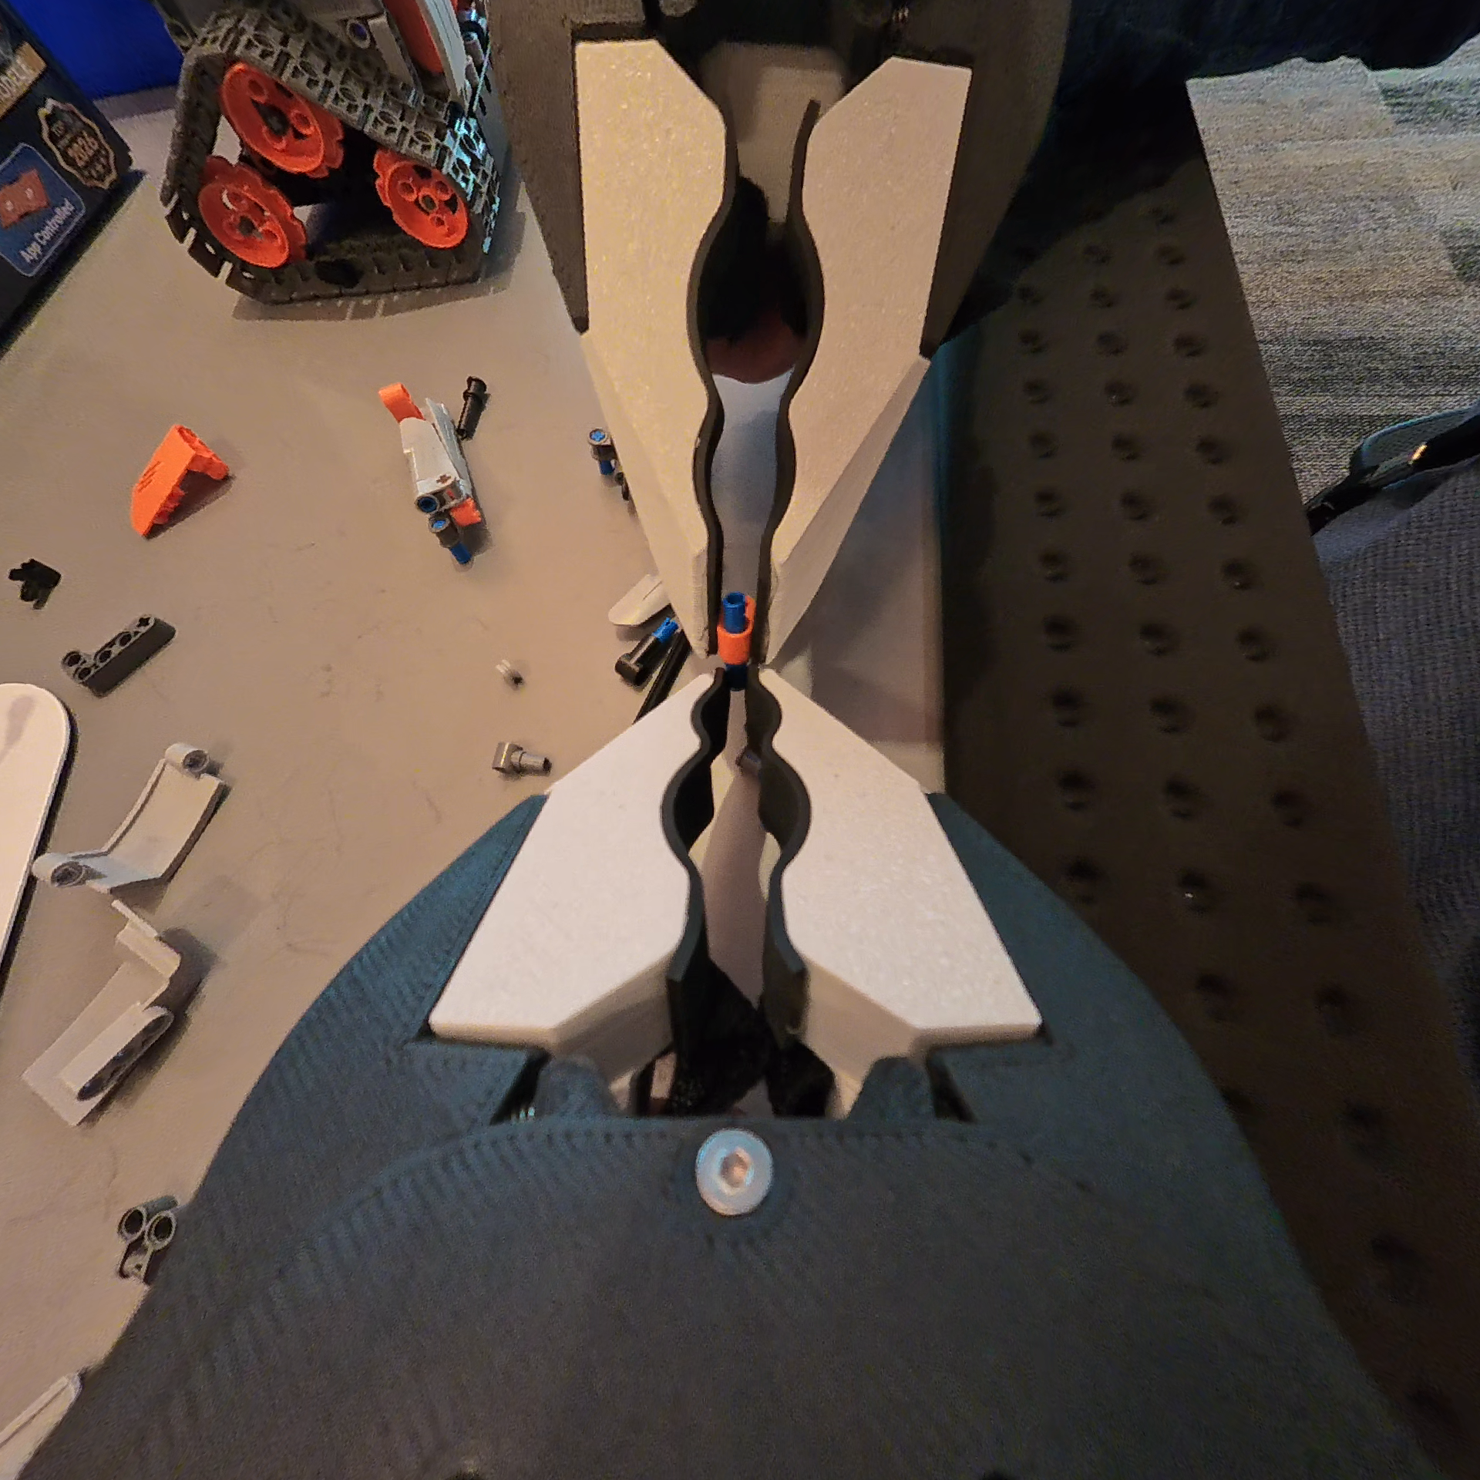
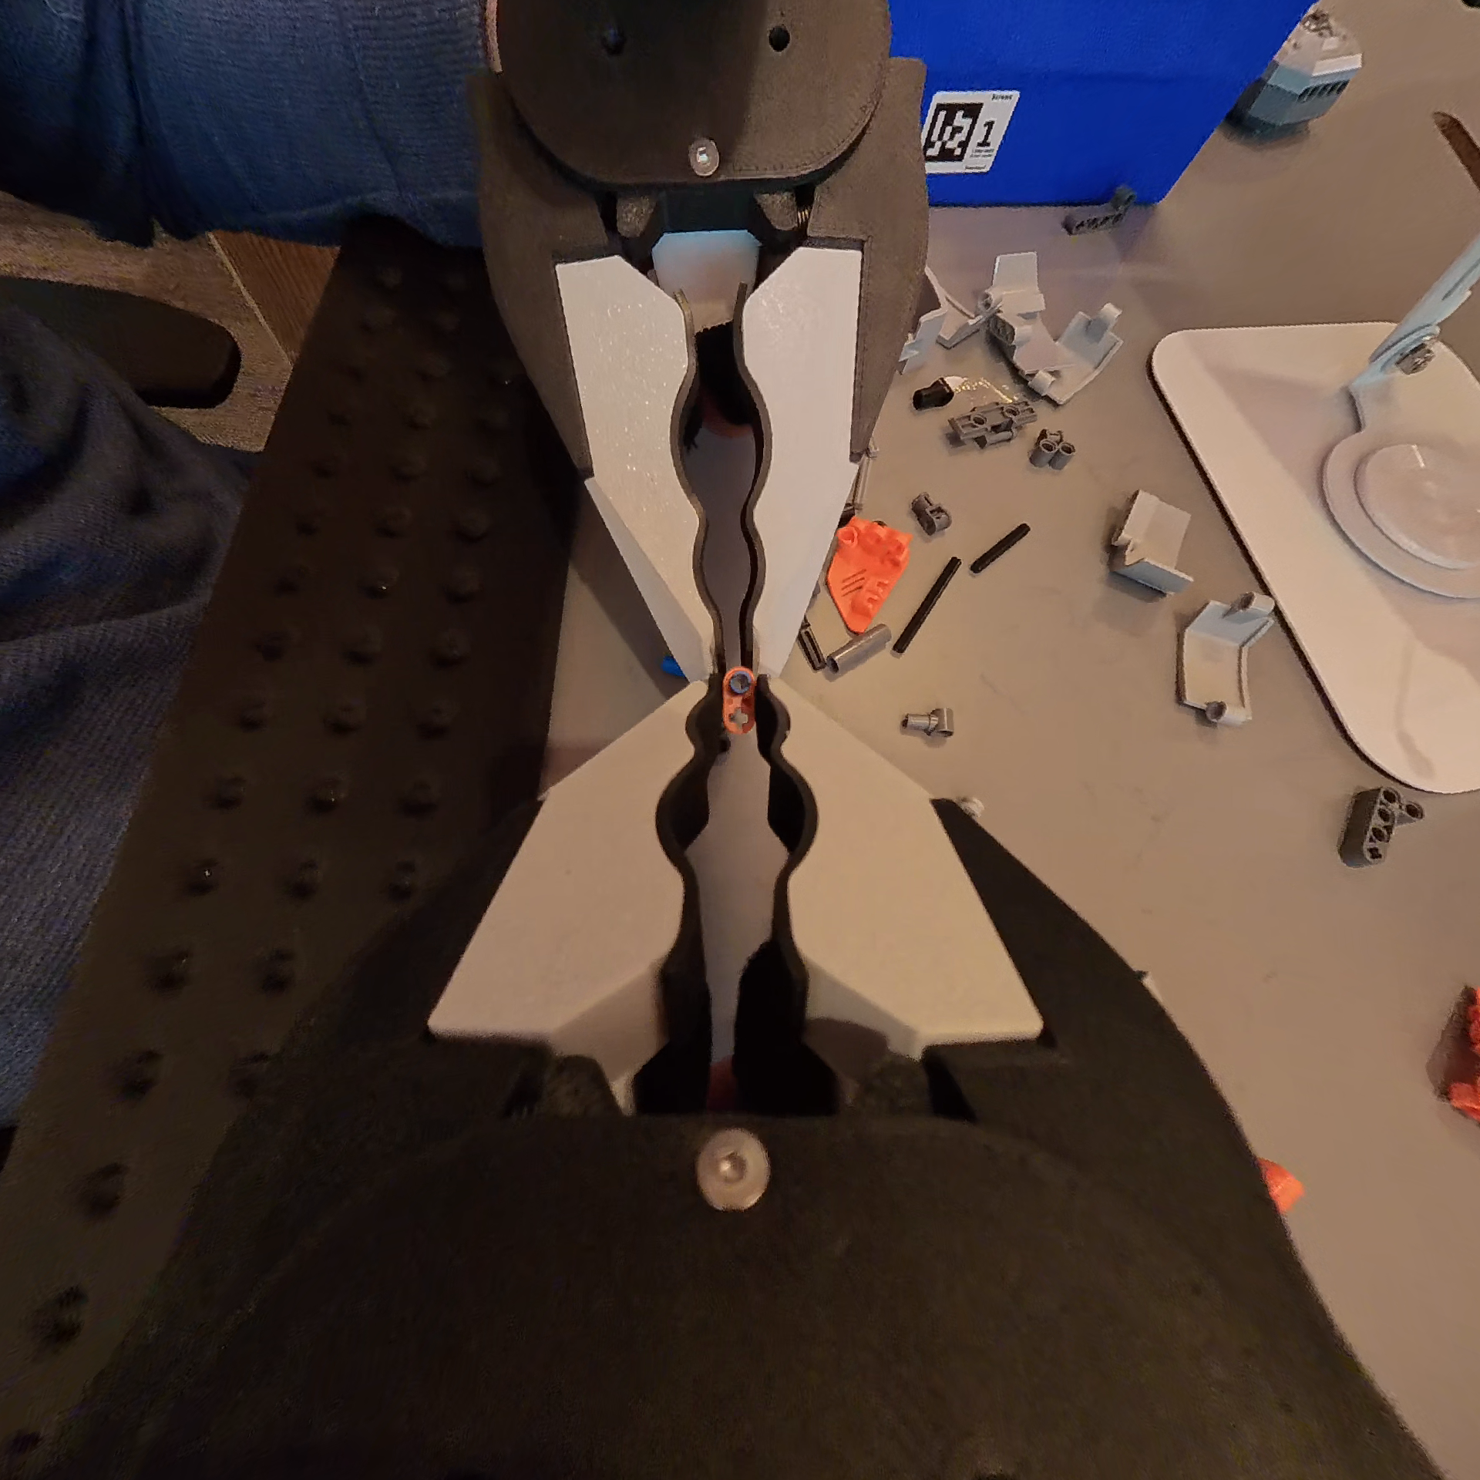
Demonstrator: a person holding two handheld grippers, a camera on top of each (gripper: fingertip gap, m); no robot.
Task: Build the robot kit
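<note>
- Orange connector (image 1: pixel 733 638) with a blue pin (image 1: pixel 733 607) is pinched tip to tip by left tongs (image 1: pixel 735 677) and right tongs (image 2: pixel 738 705).
- Loose grey and orange parts lie scattered on the table (image 1: pixel 320 641).

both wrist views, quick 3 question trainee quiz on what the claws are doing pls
1. True or false: the right claw is shut on a small orange piece.
2. In the left wrist view, what colour are the wheels of the tracked vehicle at the far end of the table? A blue, B orange, C white.
3. What colour is the pin that passes through the orange piece and into the tips of the left claw?

Key: 1 true; 2 B; 3 blue.
</note>
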